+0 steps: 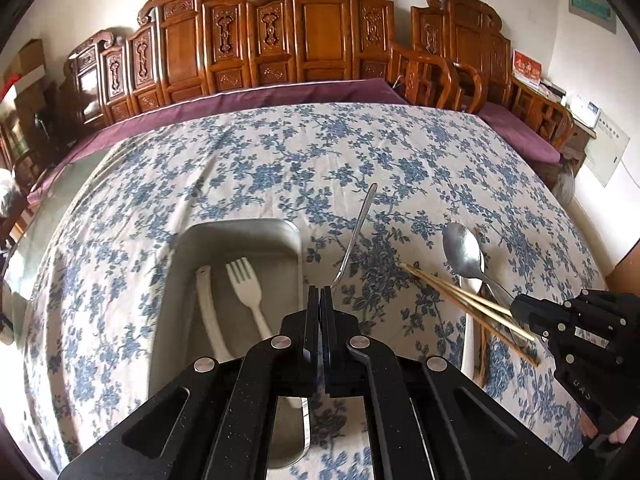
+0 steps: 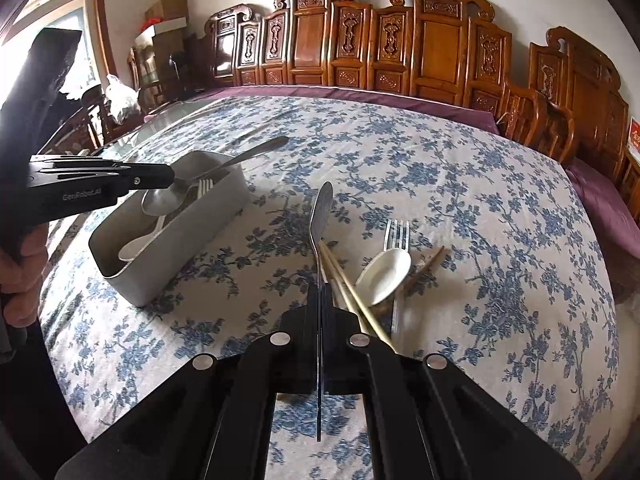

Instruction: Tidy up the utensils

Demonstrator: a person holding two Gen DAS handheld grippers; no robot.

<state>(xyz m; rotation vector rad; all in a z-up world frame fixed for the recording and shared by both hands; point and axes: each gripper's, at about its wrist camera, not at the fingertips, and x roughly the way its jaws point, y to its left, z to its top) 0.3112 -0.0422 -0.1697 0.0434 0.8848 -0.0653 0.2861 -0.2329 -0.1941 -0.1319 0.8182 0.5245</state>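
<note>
My left gripper (image 1: 320,292) is shut on a metal spoon (image 2: 162,200) near its bowl; the handle (image 1: 356,232) sticks forward over the grey metal tray (image 1: 240,232). It also shows in the right wrist view (image 2: 160,178) above the tray (image 2: 176,240). The tray holds a white plastic fork (image 1: 248,292) and a white spoon (image 1: 208,312). My right gripper (image 2: 320,288) is shut on a second metal spoon (image 2: 322,212) and a pair of chopsticks (image 2: 340,280), held above the table. It also shows in the left wrist view (image 1: 520,308).
A white ceramic spoon (image 2: 386,272), a metal fork (image 2: 398,236) and dark chopsticks (image 2: 428,264) lie on the blue floral tablecloth (image 2: 440,168) right of my right gripper. Carved wooden chairs (image 1: 320,28) line the far side of the table.
</note>
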